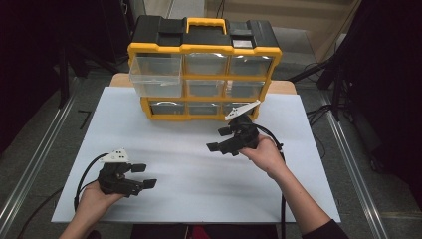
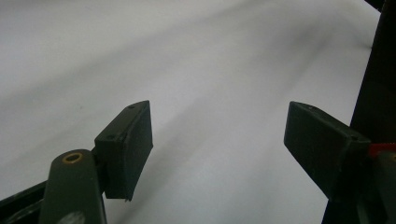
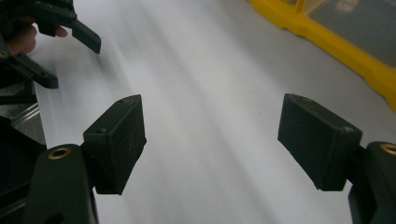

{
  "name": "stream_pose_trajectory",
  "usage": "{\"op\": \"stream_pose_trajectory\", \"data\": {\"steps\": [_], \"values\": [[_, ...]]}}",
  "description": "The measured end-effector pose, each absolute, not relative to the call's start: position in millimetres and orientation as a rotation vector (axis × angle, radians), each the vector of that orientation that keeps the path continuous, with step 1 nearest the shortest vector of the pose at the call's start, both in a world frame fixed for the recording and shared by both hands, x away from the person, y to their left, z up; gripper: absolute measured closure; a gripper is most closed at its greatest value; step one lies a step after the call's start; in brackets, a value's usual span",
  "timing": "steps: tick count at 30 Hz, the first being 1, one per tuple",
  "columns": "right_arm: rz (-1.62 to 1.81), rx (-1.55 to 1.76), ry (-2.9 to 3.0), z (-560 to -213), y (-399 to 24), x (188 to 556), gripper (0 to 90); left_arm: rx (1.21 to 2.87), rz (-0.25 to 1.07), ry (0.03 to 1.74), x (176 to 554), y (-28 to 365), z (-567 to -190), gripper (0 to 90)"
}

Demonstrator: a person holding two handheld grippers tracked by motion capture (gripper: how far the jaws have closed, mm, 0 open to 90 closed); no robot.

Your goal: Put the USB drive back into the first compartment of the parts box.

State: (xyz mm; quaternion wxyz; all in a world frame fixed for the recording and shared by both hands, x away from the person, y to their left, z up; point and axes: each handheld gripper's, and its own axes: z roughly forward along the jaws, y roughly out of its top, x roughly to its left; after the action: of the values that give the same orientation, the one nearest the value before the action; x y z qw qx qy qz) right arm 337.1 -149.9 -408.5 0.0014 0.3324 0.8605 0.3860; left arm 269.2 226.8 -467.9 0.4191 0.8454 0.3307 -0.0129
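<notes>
One yellow drawer organizer (image 1: 204, 69), seemingly nine drawers; two grippers, left gripper (image 1: 144, 176) and right gripper (image 1: 219, 139), jaws wide, empty.

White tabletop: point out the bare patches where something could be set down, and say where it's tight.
Free: the white tabletop between the left gripper and right gripper, plus its left strip beside the yellow drawer organizer and its near edge. Crowded: the back, where the organizer stands with one drawer pulled out and the right gripper close in front.
</notes>
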Motion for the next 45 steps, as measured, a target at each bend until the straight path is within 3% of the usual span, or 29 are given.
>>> {"op": "stream_pose_trajectory", "data": {"steps": [45], "values": [[1.202,1.168,2.618,-478,-213,274,21.3,2.123,-0.018,0.825,267,228,-466,24.6]]}}
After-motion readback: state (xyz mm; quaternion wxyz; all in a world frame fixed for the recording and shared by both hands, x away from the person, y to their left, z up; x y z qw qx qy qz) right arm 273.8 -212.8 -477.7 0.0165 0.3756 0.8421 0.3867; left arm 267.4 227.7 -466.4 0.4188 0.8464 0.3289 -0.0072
